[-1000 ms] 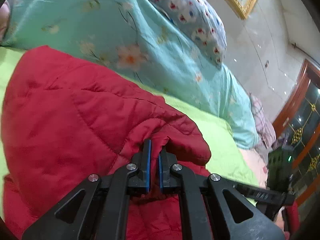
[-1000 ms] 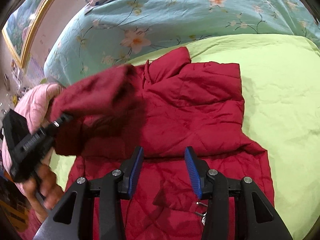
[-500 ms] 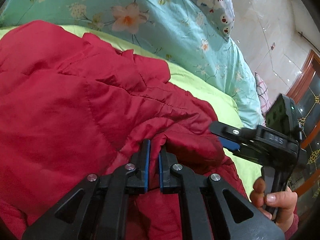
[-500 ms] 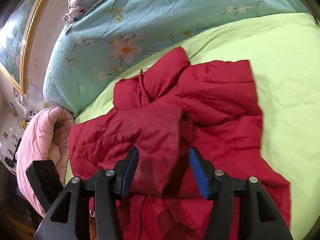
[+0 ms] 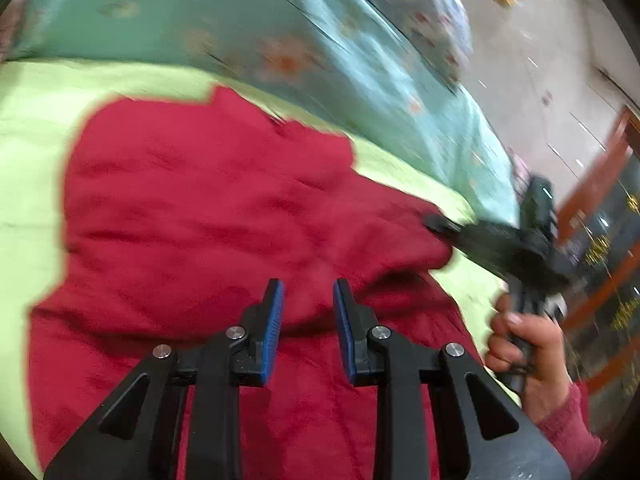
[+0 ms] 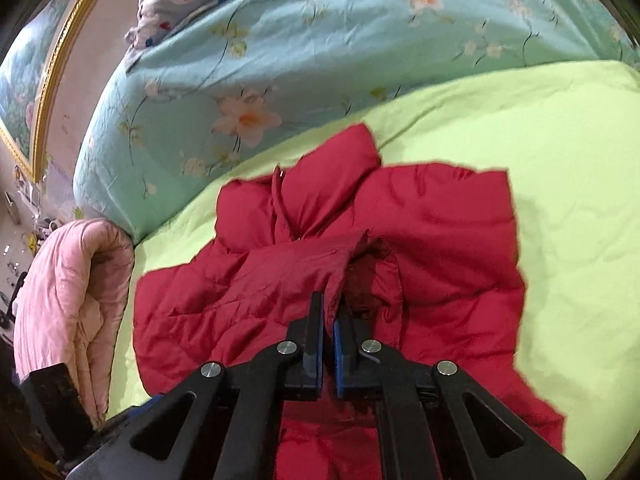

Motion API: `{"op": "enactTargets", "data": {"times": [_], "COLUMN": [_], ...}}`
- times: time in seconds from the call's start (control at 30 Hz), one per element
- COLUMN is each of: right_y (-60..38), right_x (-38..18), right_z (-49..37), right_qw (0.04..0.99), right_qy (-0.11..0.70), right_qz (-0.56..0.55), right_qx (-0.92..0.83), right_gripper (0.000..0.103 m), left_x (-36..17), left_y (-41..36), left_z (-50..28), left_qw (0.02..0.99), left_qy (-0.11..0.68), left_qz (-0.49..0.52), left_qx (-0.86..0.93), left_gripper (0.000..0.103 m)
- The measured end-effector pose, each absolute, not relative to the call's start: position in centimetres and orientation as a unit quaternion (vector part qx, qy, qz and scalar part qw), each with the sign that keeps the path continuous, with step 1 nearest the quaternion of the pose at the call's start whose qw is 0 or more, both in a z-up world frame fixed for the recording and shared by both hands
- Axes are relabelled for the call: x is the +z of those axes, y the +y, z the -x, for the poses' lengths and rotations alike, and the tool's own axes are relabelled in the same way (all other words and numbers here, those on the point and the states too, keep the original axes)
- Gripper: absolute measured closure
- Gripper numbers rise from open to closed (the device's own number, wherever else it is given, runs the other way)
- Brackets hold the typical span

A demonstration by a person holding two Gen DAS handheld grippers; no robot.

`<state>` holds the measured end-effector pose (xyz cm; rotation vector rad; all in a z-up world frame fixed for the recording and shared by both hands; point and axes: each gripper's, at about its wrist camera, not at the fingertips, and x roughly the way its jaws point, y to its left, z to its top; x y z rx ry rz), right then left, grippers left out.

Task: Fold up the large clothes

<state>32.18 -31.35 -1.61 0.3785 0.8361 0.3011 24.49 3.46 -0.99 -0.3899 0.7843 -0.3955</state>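
1. The red jacket (image 6: 420, 248) lies spread on the green sheet (image 6: 560, 152).
2. The left gripper (image 5: 308, 308) has just been opening; its pads are off the cloth.
3. The right gripper (image 6: 330, 320) has just closed, pinching a jacket fold.

Bed with lime-green sheet (image 6: 540, 152); red quilted jacket (image 6: 440, 232) lying crumpled on the sheet; teal floral duvet (image 6: 320, 40) beyond the jacket; pink quilt (image 6: 68, 280) left of it.

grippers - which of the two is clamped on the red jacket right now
The right gripper: its blue pads are pinched on a fold of the red jacket. The left gripper has just been opening, and its pads stand apart over the cloth.
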Motion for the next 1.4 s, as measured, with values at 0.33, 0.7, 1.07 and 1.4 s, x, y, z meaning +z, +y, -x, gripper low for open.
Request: {"op": "enactTargets", "data": {"times": [0.33, 0.7, 1.07, 1.4], "right_y": [-33.7, -33.5, -29.6, -31.2], "right_x": [1.4, -3.7, 0.8, -8.3], "right_z": [-30.3, -31.5, -31.0, -34.5], "right_qw": [0.919, 0.908, 0.927, 0.891], "right_qy": [0.362, 0.410, 0.365, 0.449], "right_qz": [-0.118, -0.064, -0.030, -0.034], "right_qx": [0.101, 0.053, 0.080, 0.058], "right_gripper": [0.100, 0.100, 0.075, 0.074], "left_x": [-4.6, -5.3, -5.3, -6.3], "left_y": [8.9, 7.8, 7.3, 7.4], "left_z": [-29.1, -29.9, -30.4, -31.1], "left_qw": [0.874, 0.870, 0.872, 0.864], "left_qy": [0.404, 0.434, 0.441, 0.457], "left_qz": [0.242, 0.200, 0.177, 0.175], "left_qx": [-0.117, -0.126, -0.119, -0.122], "left_gripper": [0.080, 0.081, 0.081, 0.081]}}
